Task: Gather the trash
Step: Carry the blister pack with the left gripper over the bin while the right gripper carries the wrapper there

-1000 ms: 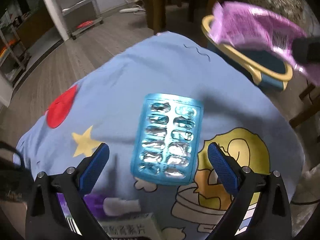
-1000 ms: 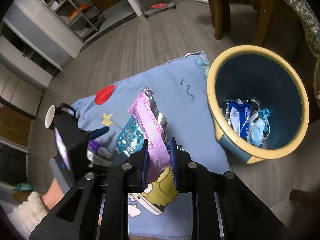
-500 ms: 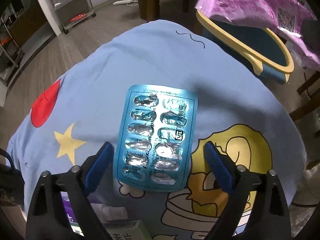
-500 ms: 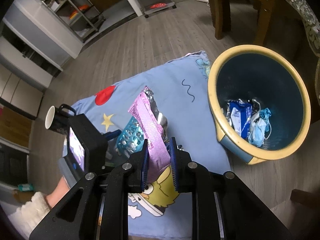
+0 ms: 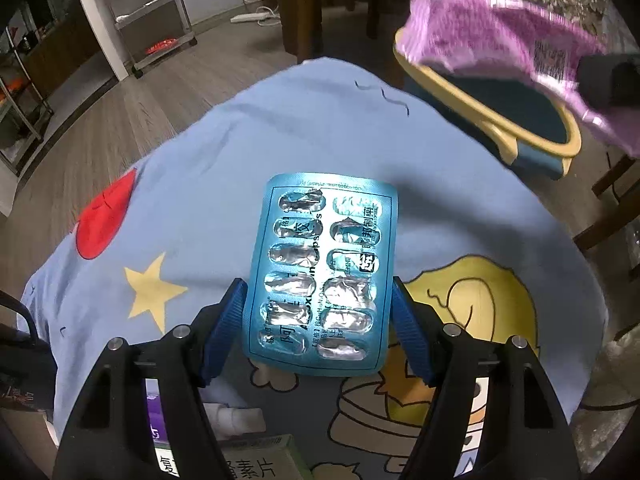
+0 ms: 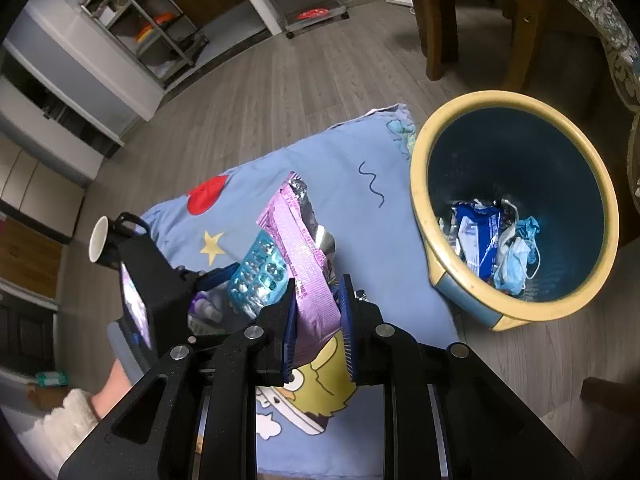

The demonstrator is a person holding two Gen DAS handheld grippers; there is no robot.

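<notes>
A yellow-rimmed blue bin (image 6: 516, 208) stands on the wood floor (image 6: 280, 92) at the edge of a blue cartoon blanket (image 5: 240, 152); inside lie a blue-and-white wrapper (image 6: 478, 236), a crumpled light-blue face mask (image 6: 514, 262) and other scraps I cannot make out. My right gripper (image 6: 318, 320), pointing steeply down over the blanket beside the bin, is clamped on a purple snack wrapper (image 6: 298, 248), which stands up out of the jaws with its long axis running away from me and its torn, foil-lined mouth at the far end. My left gripper (image 5: 318, 328), also aimed steeply down, has just been closing its jaws around an emptied blue blister pack (image 5: 324, 264); the blue pads now sit against the pack's two long edges near its close end. The pack is over the middle of the blanket, its long axis pointing straight ahead along my fingers, burst foil pockets facing up. A black mug (image 6: 105, 240) stands at the blanket's far left edge, and a white fuzzy sleeve (image 6: 68, 420) shows behind my left gripper.
</notes>
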